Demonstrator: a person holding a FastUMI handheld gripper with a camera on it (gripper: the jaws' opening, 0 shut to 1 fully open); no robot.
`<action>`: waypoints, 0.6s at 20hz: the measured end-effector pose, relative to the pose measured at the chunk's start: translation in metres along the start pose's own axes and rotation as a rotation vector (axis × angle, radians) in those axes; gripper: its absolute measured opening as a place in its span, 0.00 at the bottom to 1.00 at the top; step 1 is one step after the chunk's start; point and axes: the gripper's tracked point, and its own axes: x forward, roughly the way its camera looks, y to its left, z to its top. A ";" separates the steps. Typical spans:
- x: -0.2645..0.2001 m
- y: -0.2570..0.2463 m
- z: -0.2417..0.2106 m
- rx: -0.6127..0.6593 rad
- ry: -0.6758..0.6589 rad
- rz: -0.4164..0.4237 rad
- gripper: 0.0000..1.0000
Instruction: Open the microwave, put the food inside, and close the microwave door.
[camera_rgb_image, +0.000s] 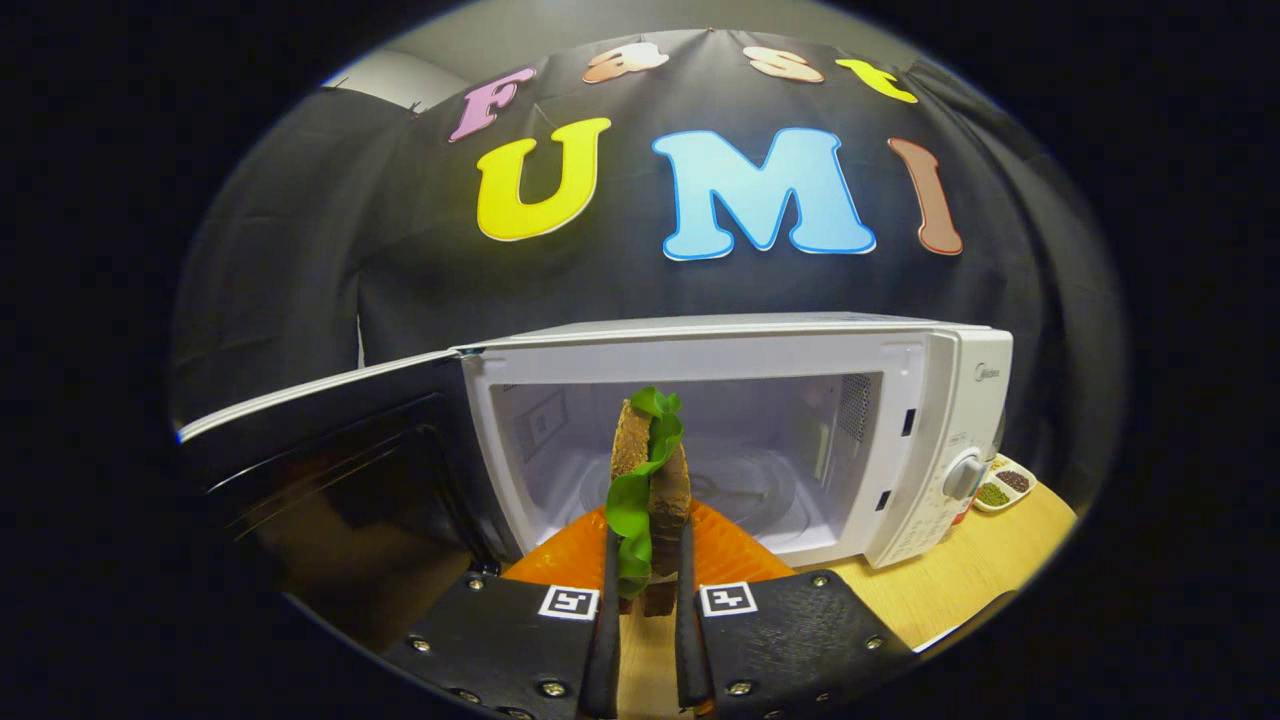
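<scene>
A white microwave (930, 400) stands on the wooden table with its dark door (330, 470) swung wide open to the left. Its cavity shows a glass turntable (750, 490). My gripper (648, 570) is shut on a sandwich (650, 480) of brown bread with green lettuce, held on edge between both fingers. The sandwich stands just in front of the cavity mouth, above an orange plate (730, 550) that lies on the table before the microwave.
A small white dish (1003, 485) with compartments of dark and green bits sits on the wooden table (960, 580) to the right of the microwave. The open door blocks the left side.
</scene>
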 end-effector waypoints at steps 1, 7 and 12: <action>0.011 0.001 0.001 0.000 0.003 0.001 0.23; 0.074 0.004 0.006 0.080 0.014 0.038 0.23; 0.111 -0.009 0.005 0.101 0.011 0.023 0.22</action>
